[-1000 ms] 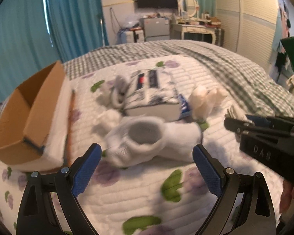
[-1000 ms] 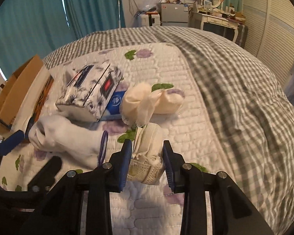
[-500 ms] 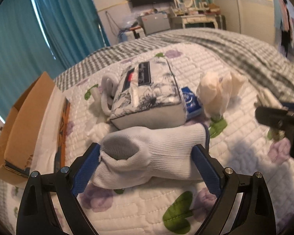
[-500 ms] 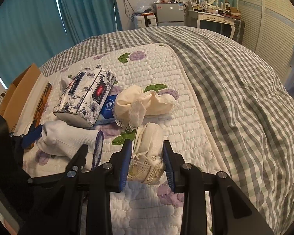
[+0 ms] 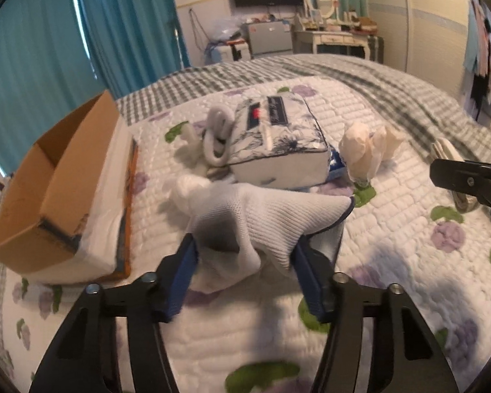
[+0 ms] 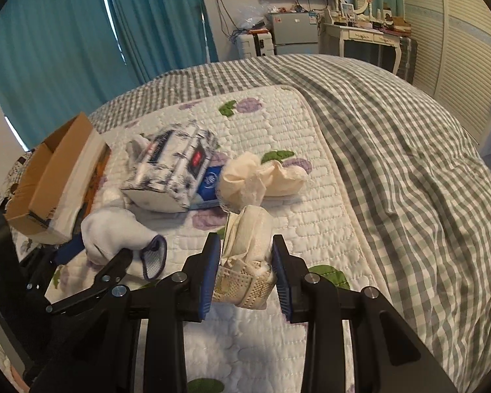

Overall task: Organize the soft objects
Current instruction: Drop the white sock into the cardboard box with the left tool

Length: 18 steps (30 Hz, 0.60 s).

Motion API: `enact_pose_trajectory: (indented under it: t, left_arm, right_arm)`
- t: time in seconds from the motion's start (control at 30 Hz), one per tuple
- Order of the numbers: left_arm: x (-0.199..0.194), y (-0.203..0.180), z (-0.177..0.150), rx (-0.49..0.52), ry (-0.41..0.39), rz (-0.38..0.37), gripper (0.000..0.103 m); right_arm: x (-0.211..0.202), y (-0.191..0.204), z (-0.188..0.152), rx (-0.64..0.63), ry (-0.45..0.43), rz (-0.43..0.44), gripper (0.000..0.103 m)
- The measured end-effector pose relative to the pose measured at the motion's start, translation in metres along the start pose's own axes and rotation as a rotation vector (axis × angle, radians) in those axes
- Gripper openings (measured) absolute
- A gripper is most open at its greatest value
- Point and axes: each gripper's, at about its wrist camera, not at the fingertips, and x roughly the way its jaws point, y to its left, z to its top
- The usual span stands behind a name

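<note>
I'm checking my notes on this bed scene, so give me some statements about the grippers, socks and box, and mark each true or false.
1. The left gripper is shut on the white sock. True.
2. The right gripper is open with nothing in it. False: it is shut on a cream lace sock.
3. The cardboard box already holds socks. False: no sock shows in the part of it in view.
4. A floral tissue pack lies on the quilt. True.
</note>
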Motion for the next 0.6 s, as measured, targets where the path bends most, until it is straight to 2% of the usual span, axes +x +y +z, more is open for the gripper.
enact_pose_trajectory:
  t: [0.07, 0.3, 0.47, 0.6]
  left_arm:
    - [-0.014, 0.011, 0.0, -0.039, -0.017, -0.027, 0.051]
    - [-0.073, 0.045, 0.011, -0.099, -0.108, -0.057, 0.05]
    - [-0.11, 0.081, 0.026, -0.122, -0.175, -0.024, 0.05]
    - [-0.128, 0.123, 0.039, -0.16, -0.219, 0.022, 0.05]
  right_arm:
    - [-0.009, 0.005, 0.002, -0.01, -0.014, 0.008, 0.031]
    - [-0.051, 0.045, 0.016, -0.09, -0.089, 0.024, 0.031]
    - [-0.076, 0.092, 0.031, -0.184, -0.145, 0.039, 0.031]
    - [-0.089, 0.14, 0.048, -0.266, -0.183, 0.089, 0.031]
